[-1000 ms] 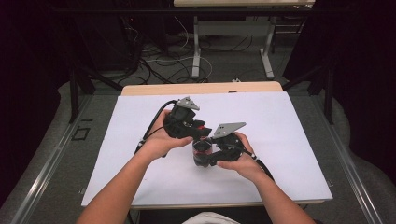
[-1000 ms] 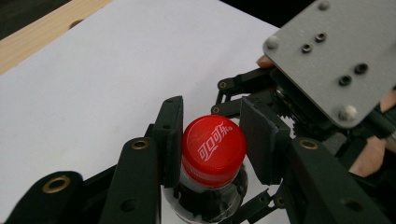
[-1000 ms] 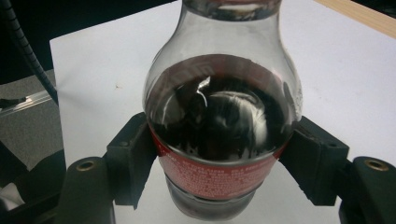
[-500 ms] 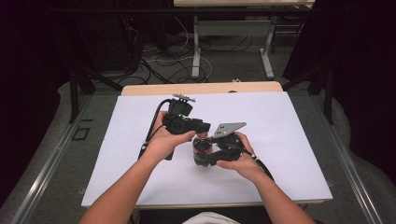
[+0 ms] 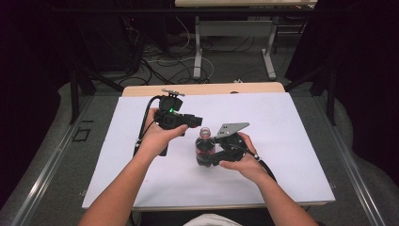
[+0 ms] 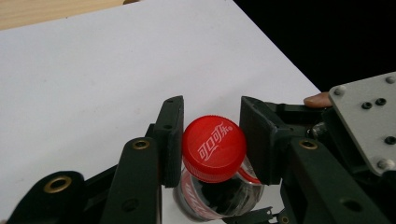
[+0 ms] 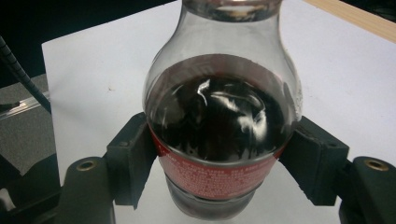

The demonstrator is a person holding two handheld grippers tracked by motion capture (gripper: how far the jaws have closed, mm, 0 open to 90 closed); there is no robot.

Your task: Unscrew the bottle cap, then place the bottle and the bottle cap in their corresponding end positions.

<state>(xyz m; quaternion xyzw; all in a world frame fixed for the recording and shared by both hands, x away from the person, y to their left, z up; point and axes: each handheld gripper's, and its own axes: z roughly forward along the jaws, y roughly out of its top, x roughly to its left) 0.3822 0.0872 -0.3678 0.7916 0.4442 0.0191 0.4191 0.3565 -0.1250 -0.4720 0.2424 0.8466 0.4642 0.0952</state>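
Partly hidden bottle [image 7: 219, 126], right tool [image 7: 219, 158] clamping, base cut off

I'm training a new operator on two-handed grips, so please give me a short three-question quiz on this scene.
1. True or false: the right gripper is clamped on the cola bottle.
2. What do the left gripper's pads grip? A) the red cap B) the label C) the white sheet
3. Fill in: the bottle stands ____ on the sheet.

Key: 1 true; 2 A; 3 upright.
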